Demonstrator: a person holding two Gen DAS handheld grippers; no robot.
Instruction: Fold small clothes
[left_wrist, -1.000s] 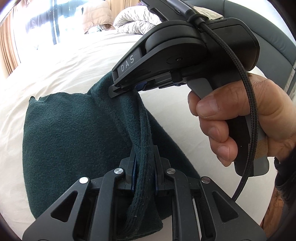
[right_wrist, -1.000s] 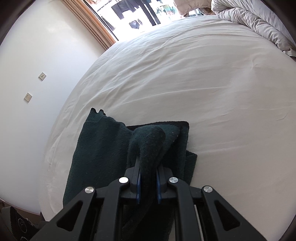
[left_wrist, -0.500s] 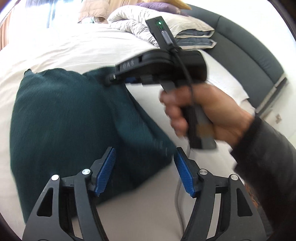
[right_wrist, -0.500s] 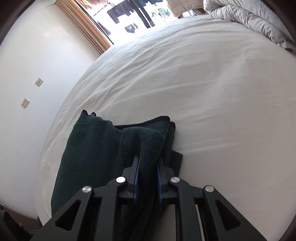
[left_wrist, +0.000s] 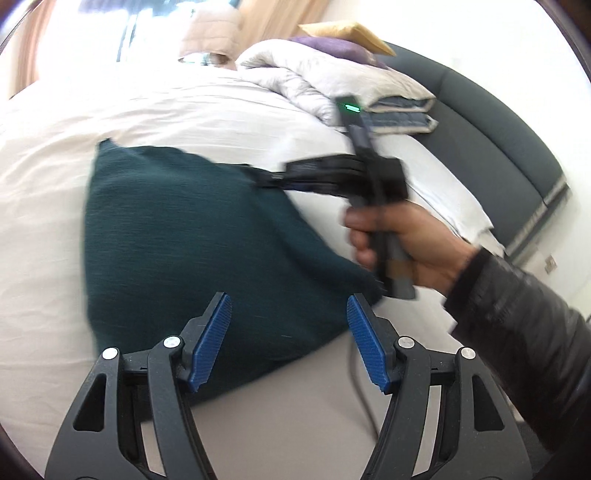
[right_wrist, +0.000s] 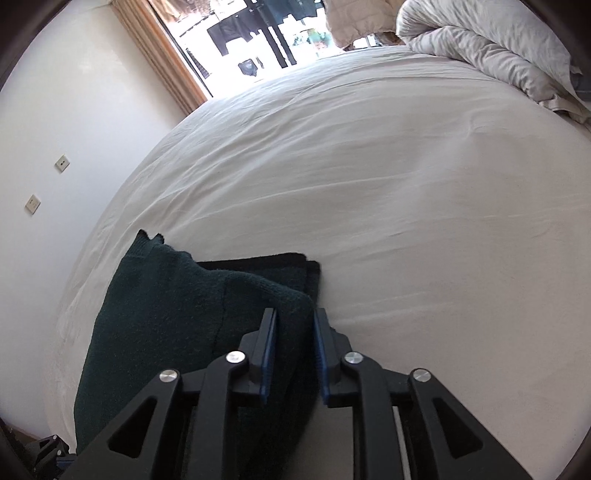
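A dark green knitted garment (left_wrist: 192, 236) lies folded on the white bed sheet (left_wrist: 166, 110). My left gripper (left_wrist: 288, 339) is open and empty, its blue pads above the garment's near edge. My right gripper (right_wrist: 293, 350) has its jaws parted a little, with the garment's folded right edge (right_wrist: 280, 295) lying between the pads. In the left wrist view the right gripper (left_wrist: 266, 179) sits at the garment's far right corner, held by a hand. The garment's folded layers show in the right wrist view (right_wrist: 166, 314).
A crumpled grey duvet (right_wrist: 498, 48) and folded bedding (left_wrist: 399, 107) lie at the head of the bed by a dark headboard (left_wrist: 498, 125). A window (right_wrist: 251, 44) is beyond the bed's far side. A white wall with sockets (right_wrist: 61, 162) stands to the left.
My left gripper let go of the garment, opened wide and pulled back. My right gripper laid its fold down on the bed and its jaws have parted slightly.
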